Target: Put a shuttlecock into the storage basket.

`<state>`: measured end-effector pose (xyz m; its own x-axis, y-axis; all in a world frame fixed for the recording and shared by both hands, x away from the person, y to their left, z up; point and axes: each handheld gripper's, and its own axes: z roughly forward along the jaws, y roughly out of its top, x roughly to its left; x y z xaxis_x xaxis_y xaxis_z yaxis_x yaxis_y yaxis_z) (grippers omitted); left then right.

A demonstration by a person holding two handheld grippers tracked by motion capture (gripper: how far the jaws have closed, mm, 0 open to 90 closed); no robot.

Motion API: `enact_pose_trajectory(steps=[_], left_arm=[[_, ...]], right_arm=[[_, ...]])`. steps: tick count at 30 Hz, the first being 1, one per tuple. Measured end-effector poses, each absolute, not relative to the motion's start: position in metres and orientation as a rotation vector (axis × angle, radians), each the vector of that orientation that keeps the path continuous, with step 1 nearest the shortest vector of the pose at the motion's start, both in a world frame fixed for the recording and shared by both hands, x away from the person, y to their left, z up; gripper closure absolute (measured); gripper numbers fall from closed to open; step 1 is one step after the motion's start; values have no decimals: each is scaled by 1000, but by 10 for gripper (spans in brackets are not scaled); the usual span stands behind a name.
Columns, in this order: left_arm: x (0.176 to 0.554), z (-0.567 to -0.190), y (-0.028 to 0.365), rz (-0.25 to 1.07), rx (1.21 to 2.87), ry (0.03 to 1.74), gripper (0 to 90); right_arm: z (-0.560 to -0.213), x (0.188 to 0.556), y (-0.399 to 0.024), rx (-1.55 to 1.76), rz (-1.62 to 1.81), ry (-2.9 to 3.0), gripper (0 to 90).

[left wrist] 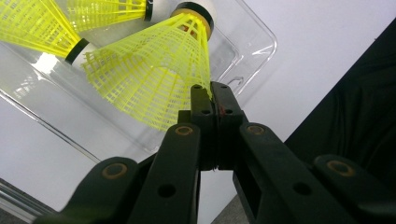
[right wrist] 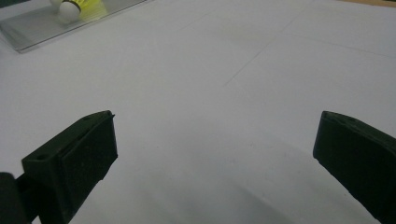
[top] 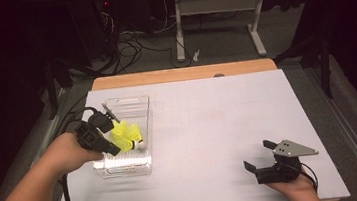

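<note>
While the left claw (left wrist: 212, 100) pinches a shuttlecock's (left wrist: 154, 74) skirt over the tray (top: 123, 169), release gently (right claw (top: 260, 156) spread)

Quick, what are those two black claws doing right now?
Left gripper: shut on the skirt edge of a yellow mesh plastic shuttlecock over the clear plastic tray.
Right gripper: open, empty.

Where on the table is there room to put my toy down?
The white table is bare between the clear box and the right tongs, and all along the far edge. It is crowded at the box, with yellow shuttlecocks and the left tongs.
</note>
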<state>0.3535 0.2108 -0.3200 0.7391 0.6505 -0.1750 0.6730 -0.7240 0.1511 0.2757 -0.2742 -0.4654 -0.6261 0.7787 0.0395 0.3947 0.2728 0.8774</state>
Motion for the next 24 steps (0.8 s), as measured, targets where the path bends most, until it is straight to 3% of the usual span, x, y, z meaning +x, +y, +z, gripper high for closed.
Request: enact_pose_trajectory(steps=[24], left_arm=[[358,-353,193,-235,2786,1012,898]], right_arm=[[-466,276,-274,1068,1302,2157,4]])
